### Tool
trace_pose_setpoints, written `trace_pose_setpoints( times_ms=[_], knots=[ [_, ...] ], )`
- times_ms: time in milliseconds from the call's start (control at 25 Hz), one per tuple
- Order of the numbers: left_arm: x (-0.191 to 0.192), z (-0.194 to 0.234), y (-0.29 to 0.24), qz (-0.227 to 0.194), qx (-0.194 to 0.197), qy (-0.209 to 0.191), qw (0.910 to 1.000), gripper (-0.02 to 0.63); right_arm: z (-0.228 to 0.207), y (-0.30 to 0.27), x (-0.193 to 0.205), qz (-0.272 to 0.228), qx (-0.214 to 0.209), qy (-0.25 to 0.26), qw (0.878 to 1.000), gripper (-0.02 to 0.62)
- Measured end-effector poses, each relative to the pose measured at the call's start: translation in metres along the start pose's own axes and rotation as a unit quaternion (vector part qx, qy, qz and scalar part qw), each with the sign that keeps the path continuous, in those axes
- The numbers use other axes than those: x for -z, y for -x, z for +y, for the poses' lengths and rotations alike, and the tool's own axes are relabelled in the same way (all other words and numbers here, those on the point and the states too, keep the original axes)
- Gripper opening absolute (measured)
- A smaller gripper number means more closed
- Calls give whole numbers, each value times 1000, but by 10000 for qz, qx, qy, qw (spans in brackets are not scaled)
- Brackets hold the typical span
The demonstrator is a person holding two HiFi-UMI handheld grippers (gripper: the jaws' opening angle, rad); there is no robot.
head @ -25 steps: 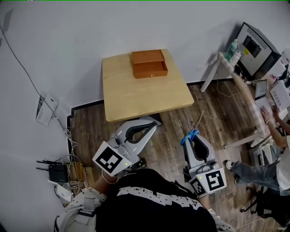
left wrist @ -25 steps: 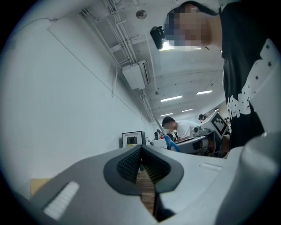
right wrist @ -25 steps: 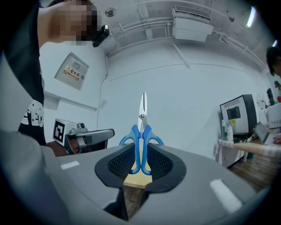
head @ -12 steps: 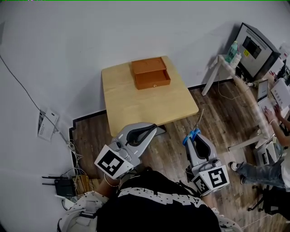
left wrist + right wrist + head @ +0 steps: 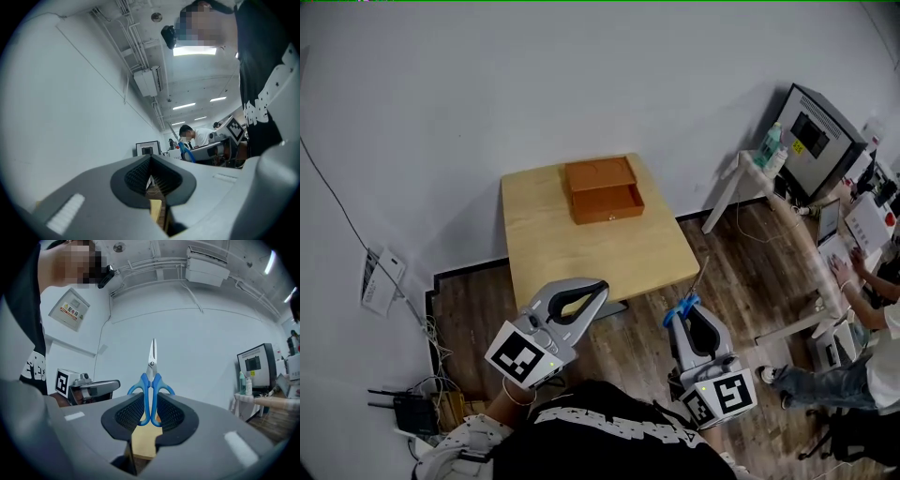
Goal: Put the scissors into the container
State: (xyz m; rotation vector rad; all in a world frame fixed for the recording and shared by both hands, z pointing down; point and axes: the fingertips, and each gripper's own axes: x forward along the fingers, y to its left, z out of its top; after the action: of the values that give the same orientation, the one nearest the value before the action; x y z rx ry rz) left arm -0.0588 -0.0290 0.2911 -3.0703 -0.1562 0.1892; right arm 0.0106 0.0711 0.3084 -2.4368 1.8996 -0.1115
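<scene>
Wood table (image 5: 581, 258) agst white wall (image 5: 581, 84), plank floor (image 5: 741, 258); orange container (image 5: 602, 190) at back.

"配电箱" on wall sign (image 5: 69, 310)

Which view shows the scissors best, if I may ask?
The right gripper view: the scissors stand close and centred between its jaws, blades and blue handles clear. The head view shows them small, from above; the left gripper view only a distant blue sliver.
</scene>
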Motion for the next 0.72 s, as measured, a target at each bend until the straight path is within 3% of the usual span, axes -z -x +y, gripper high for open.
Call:
trace_pose_setpoints(
  times_ms=[360,720],
  knots=[
    [-2,18,4,158,-106,-146,9997,2,-2,-4,-9,-81,-14,-315,9995,101],
    [-18,37,-9,166,-241,-210,9994,2,-26,-34,-22,211,-62,65,9997,101]
  ],
)
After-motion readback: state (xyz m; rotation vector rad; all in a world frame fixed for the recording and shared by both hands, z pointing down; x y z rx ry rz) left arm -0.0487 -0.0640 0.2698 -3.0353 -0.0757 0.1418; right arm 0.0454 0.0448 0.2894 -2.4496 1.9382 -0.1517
